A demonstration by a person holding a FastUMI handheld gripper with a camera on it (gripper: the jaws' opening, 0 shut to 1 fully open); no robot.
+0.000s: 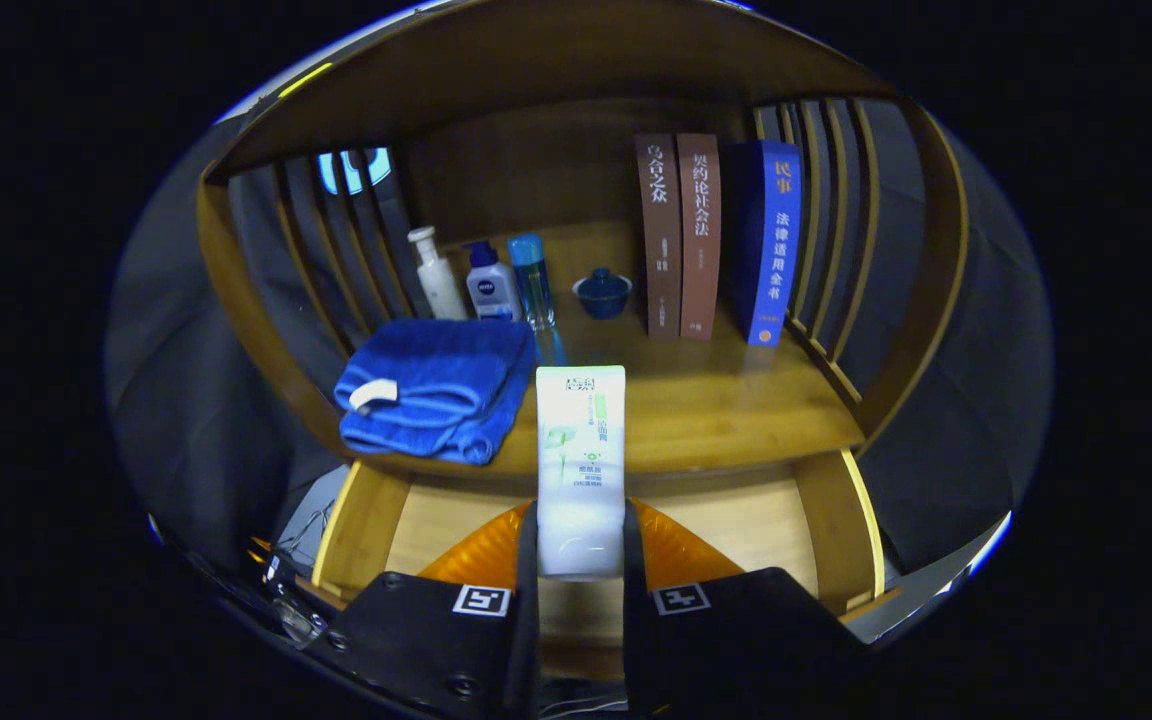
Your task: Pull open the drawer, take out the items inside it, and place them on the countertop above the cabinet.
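Gripper clamps white tube; blue towel just beside, 3 books beyond.

Black gripper body, two blocky housings, each bearing a square black-and-white marker; round screws along the left housing; orange ribbed panels behind the upright jaws

The brown book says 乌合之众, the blue book says 民事 and 法律适用全书, and the tube squeezed between both fingers of the gripper has print too tiny to read.
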